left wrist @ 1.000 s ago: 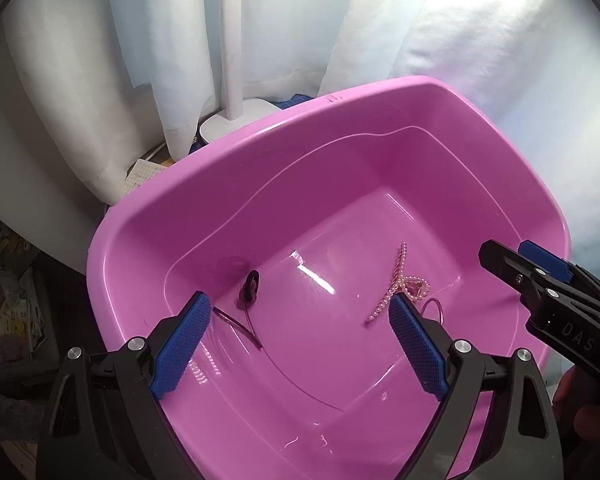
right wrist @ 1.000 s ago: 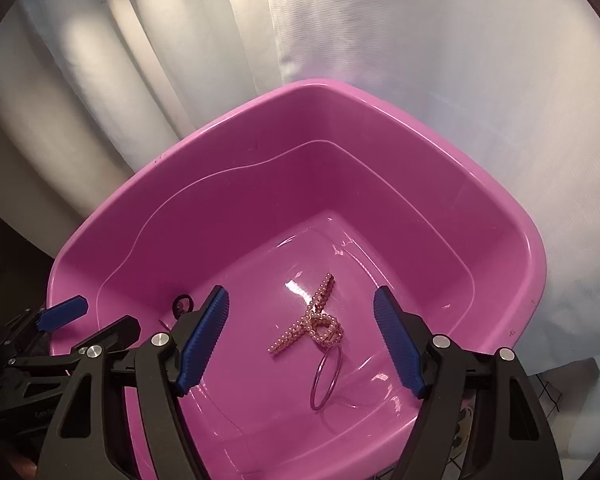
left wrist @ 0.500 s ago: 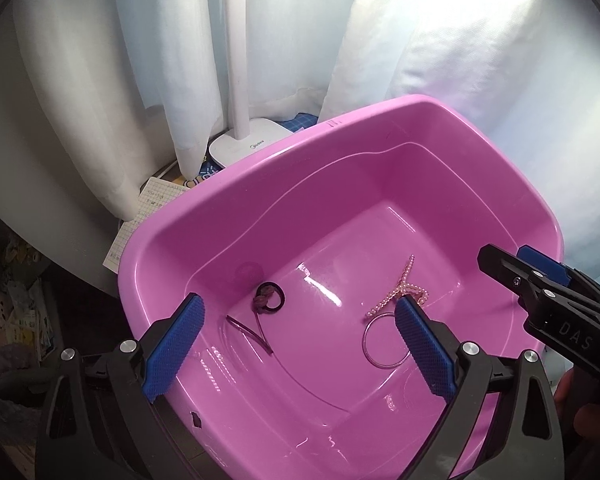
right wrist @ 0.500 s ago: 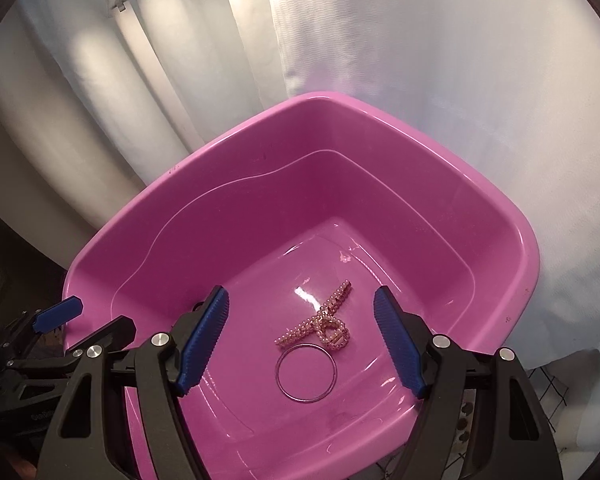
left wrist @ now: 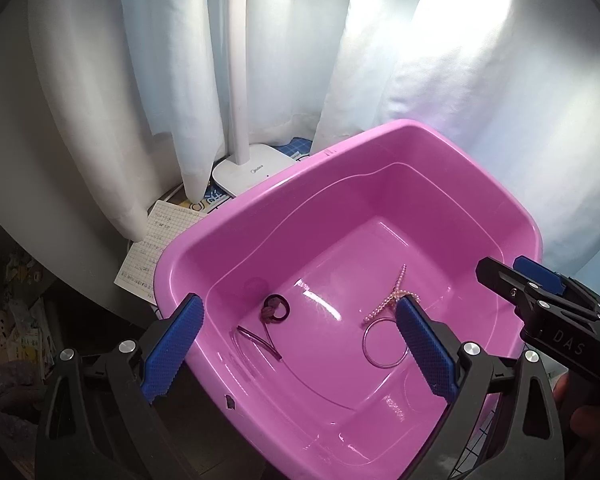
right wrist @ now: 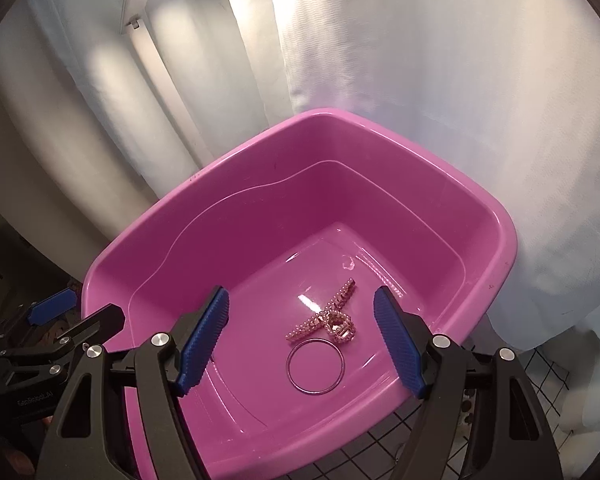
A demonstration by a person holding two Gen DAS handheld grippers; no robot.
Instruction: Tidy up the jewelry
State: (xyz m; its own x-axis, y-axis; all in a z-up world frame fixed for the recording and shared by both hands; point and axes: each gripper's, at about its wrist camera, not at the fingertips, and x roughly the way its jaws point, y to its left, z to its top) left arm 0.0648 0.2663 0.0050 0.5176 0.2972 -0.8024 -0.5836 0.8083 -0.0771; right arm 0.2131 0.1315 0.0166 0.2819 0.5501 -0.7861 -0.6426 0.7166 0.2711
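Note:
A pink plastic basin (left wrist: 228, 216) (right wrist: 496, 216) holds the jewelry. On its floor lie a pink pearl hair clip (left wrist: 396, 294) (right wrist: 332, 314), a thin metal bangle (left wrist: 366, 346) (right wrist: 315, 366), a dark hair tie with a charm (left wrist: 275, 308) and a thin dark hairband (left wrist: 260, 340). My left gripper (left wrist: 300, 352) is open and empty above the basin's near rim. My right gripper (right wrist: 300, 340) is open and empty above the clip and bangle; it also shows at the right of the left wrist view (left wrist: 540, 304).
White curtains (left wrist: 460, 80) hang behind the basin. A white lamp base (left wrist: 252, 170) and pole stand at the back left, with a sheet of grid paper (left wrist: 156, 248) beside it. A grid-patterned mat (right wrist: 532, 392) lies under the basin at right.
Both grippers have risen and pulled back from the basin, so it looks smaller and lower in each view. The jewelry has not moved.

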